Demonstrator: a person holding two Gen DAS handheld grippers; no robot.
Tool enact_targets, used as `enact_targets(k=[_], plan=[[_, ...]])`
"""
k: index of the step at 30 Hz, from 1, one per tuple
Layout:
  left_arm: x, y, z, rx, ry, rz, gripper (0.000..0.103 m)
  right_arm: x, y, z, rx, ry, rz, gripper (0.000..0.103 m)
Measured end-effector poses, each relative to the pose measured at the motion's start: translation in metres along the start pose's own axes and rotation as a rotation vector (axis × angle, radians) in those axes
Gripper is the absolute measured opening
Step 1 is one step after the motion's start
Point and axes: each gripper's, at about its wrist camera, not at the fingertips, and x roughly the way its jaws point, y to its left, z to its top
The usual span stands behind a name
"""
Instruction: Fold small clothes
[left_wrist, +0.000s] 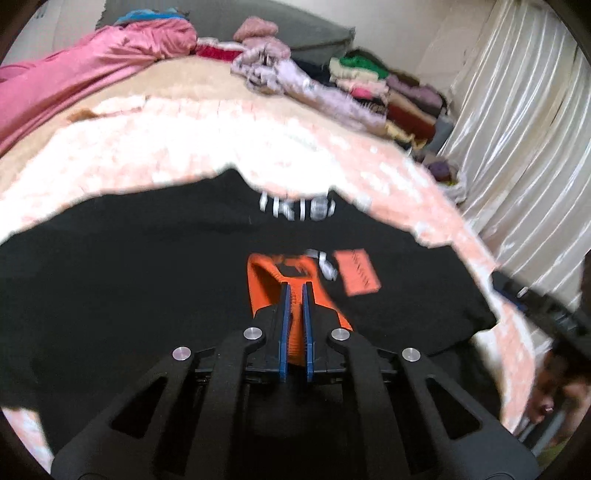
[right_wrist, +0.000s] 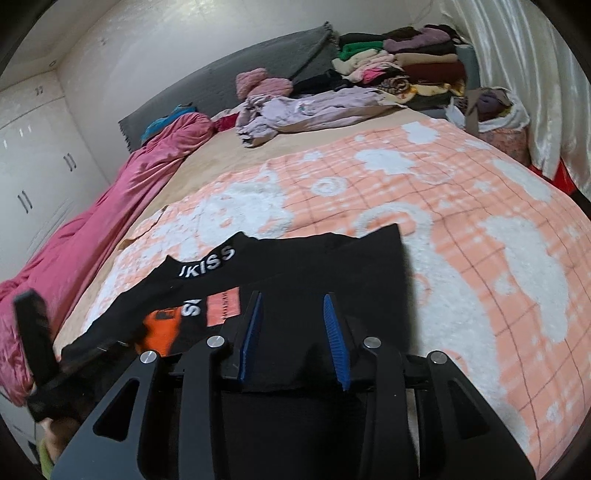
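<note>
A black garment (left_wrist: 147, 266) with white lettering and orange patches lies spread on a peach-and-white blanket (left_wrist: 184, 147). My left gripper (left_wrist: 295, 286) is shut on an orange part of the garment (left_wrist: 295, 332), pinched between its blue pads. In the right wrist view the same garment (right_wrist: 332, 266) lies partly folded, with the lettering at its far edge. My right gripper (right_wrist: 293, 299) is open, its blue pads (right_wrist: 334, 332) standing on either side of the garment's near edge, holding nothing. The left gripper (right_wrist: 37, 332) shows at the left edge of that view.
A pink quilt (right_wrist: 110, 206) runs along the bed's left side. A lilac garment (right_wrist: 303, 110) and a pile of folded clothes (right_wrist: 406, 66) lie at the back. A filled bag (right_wrist: 495, 114) and cream curtains (right_wrist: 535, 74) stand at the right. White wardrobes (right_wrist: 33, 166) are at the left.
</note>
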Motion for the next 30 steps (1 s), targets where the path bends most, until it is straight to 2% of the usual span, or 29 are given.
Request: enact_targets(k=[4, 8, 13, 15, 19, 21, 24, 27, 30], plan=[[-0.024, 0.015, 0.011, -0.011, -0.043, 0.014, 0.001, -0.002, -0.004, -0.001, 0.015, -0.002, -0.005, 0.033], [-0.034, 0.043, 0.012, -0.108, -0.032, 0.037, 0.001, -0.002, -0.003, -0.002, 0.021, 0.001, 0.004, 0.033], [-0.052, 0.066, 0.016, -0.110, -0.071, 0.202, 0.000, 0.002, 0.003, -0.004, 0.009, 0.016, 0.007, 0.033], [-0.053, 0.074, 0.013, -0.124, -0.061, 0.224, 0.000, 0.005, 0.006, -0.006, -0.003, 0.027, -0.006, 0.033], [-0.052, 0.087, 0.012, -0.158, -0.037, 0.226, 0.000, 0.012, 0.014, -0.010, -0.034, 0.047, -0.026, 0.033], [-0.052, 0.094, 0.012, -0.176, -0.030, 0.207, 0.000, 0.015, 0.020, -0.013, -0.067, 0.053, -0.038, 0.037], [-0.059, 0.098, 0.011, -0.194, -0.045, 0.184, 0.000, 0.019, 0.026, -0.016, -0.089, 0.061, -0.031, 0.038], [-0.062, 0.092, 0.011, -0.176, -0.063, 0.169, 0.002, 0.023, 0.031, -0.017, -0.104, 0.067, -0.031, 0.039], [-0.053, 0.070, 0.008, -0.111, -0.045, 0.133, 0.004, 0.028, 0.035, -0.018, -0.111, 0.075, -0.025, 0.039]])
